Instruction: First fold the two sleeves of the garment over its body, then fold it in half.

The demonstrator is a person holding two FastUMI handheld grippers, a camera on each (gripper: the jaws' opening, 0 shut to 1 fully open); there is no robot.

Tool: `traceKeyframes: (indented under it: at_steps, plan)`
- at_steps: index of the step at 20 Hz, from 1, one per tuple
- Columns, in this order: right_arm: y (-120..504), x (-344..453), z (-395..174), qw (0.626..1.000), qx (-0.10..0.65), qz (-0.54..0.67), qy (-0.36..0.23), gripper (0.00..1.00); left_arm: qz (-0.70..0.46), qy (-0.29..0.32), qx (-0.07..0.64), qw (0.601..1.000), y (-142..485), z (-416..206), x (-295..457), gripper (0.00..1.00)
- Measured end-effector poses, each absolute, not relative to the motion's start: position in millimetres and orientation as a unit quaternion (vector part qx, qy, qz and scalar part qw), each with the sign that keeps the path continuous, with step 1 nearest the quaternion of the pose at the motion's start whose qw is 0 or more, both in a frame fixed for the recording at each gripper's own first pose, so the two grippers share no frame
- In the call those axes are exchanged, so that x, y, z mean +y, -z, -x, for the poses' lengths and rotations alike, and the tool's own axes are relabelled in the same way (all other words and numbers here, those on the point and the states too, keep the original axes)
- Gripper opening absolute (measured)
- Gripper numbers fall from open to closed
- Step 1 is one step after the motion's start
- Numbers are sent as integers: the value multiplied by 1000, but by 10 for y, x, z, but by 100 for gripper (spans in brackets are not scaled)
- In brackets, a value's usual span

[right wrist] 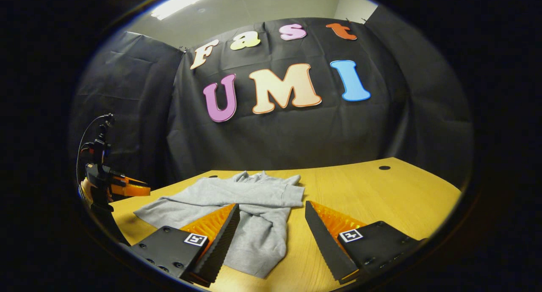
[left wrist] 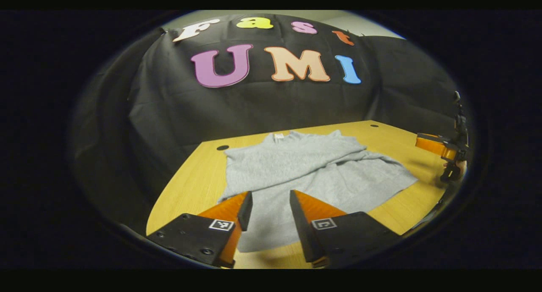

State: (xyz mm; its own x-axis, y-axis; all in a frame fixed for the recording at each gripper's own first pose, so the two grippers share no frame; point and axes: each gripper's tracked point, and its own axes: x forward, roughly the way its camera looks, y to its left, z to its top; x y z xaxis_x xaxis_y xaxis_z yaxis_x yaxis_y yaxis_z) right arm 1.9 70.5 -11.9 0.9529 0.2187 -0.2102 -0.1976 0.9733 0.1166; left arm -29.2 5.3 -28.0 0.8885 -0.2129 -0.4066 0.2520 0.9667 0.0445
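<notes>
Lying ahead of both pairs of fingers: a grey garment (left wrist: 309,177) is spread on the wooden counter (left wrist: 394,216), its near hem reaching between and under the left gripper's (left wrist: 271,205) fingers in the left gripper view.
Garment state: one sleeve is seen folded across the body; in the right gripper view the garment (right wrist: 250,211) lies ahead and partly between the fingers, with a sleeve hanging down toward the near edge.
Left fingers: held parted with a moderate gap, nothing gripped; grey cloth is seen in the gap, but whether the tips touch it cannot be told.
Right fingers: the right gripper (right wrist: 271,213) is held wide apart, nothing gripped; the far-side finger stands over bare counter (right wrist: 381,199).
Other gripper seen: the right gripper (left wrist: 444,150) is seen far to the right of the left fingers, past the garment's edge; the left gripper (right wrist: 123,186) is seen far to the left of the right fingers.
Labels: a small tag (left wrist: 278,136) sits at the collar; its writing is too small to be read.
Markers: square printed markers (left wrist: 221,224) are fixed on the finger mounts.
Cut off: the counter's near edge and the holding hands are largely cut off.
Counter holes: a dark round hole (left wrist: 222,147) is seen beyond the garment, to the left of the left fingers.
</notes>
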Motion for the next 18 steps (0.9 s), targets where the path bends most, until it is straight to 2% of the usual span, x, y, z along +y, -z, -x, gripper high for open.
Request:
traceKeyframes:
  at_steps: [3, 4, 12, 18]
  plan:
    - [340, 858, 85, 978, 164, -32, -128, 97, -48, 112, 231, 965, 474, 523, 157, 73]
    - [431, 905, 124, 974, 182, -28, -135, 97, -43, 116, 239, 963, 518, 576, 149, 77]
    - [1010, 1002, 362, 936, 317, 20, -149, 97, -29, 108, 288, 951, 872, 731, 284, 79]
    - [1192, 948, 379, 926, 349, 36, -136, 97, -37, 98, 312, 944, 1040, 760, 370, 79]
